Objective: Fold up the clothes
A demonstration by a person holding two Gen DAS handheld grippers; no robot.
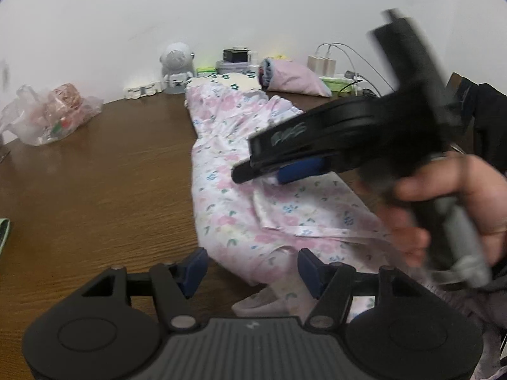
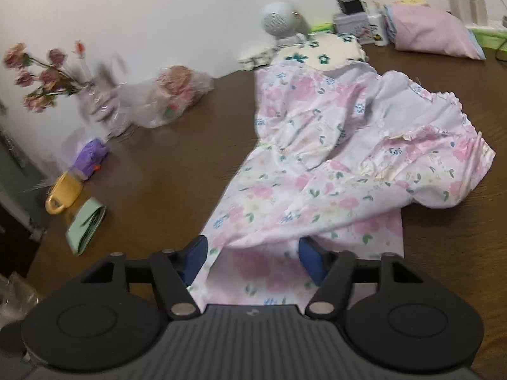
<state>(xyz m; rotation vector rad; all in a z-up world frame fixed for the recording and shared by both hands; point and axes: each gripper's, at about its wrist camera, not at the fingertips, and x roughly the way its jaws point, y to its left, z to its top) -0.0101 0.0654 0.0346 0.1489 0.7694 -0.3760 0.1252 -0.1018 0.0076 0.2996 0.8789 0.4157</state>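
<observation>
The floral garment (image 2: 317,171) lies lengthwise on the brown surface (image 2: 177,171), running from the near edge toward the wall, with its far end against a green-flowered cloth (image 2: 320,53). Judged from its creases and the way it drapes, it is thin, light woven cotton: soft, with no stiffness of its own, likely to sag and slide wherever it is unsupported. The gathered, frilled hem at the right is bulkier and gives a firmer hold than the flat panel. A good place to take hold appears to be a doubled edge or corner, so that both layers travel together.

The right gripper (image 1: 269,174) is seen from the side in the left wrist view: its pads are drawn close together and pinch a fold of the garment lifted off the layer beneath. A hand (image 1: 450,209) grips its handle. The left gripper (image 1: 252,269) stands spread, with the near edge of the garment between its pads but not pressed.

The left wrist view shows this pinch from outside, plus a pink pillow (image 1: 294,79) and chargers. The right wrist view shows the turned-over frilled portion, a bunch of dried flowers (image 2: 41,76), a yellow mug (image 2: 63,193) and a green packet (image 2: 85,224) at the left. Both views are blurred.
</observation>
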